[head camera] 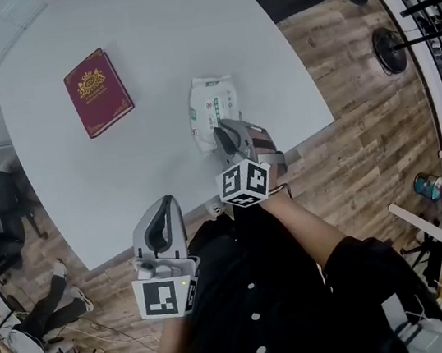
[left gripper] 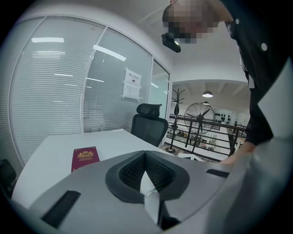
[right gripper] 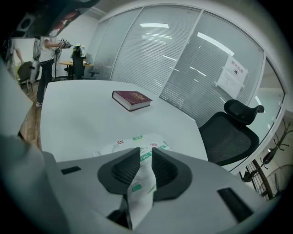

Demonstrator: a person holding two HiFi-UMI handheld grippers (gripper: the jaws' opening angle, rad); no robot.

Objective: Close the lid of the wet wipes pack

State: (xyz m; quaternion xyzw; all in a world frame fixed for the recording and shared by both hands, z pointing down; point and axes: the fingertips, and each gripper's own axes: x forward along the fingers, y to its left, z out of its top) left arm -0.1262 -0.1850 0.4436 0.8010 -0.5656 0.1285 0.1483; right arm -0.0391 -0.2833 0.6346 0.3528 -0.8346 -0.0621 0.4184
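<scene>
Indoors: white table (head camera: 147, 75), wood floor (head camera: 366, 148); left claw (left gripper: 145, 153) pressed together, right claw (right gripper: 146, 151) spread over wipes pack (head camera: 211, 105).

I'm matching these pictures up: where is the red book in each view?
Head view: red book upper left, on the white table.
Left gripper view: red book lower left, on the table.
Right gripper view: red book upper middle, far across the table.
Shared landmark: the white table.

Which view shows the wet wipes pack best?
Head view: the wet wipes pack is nearly whole from above, its near end under the right gripper. Right gripper view shows only part past its jaws; left gripper view, nothing clear.
</scene>
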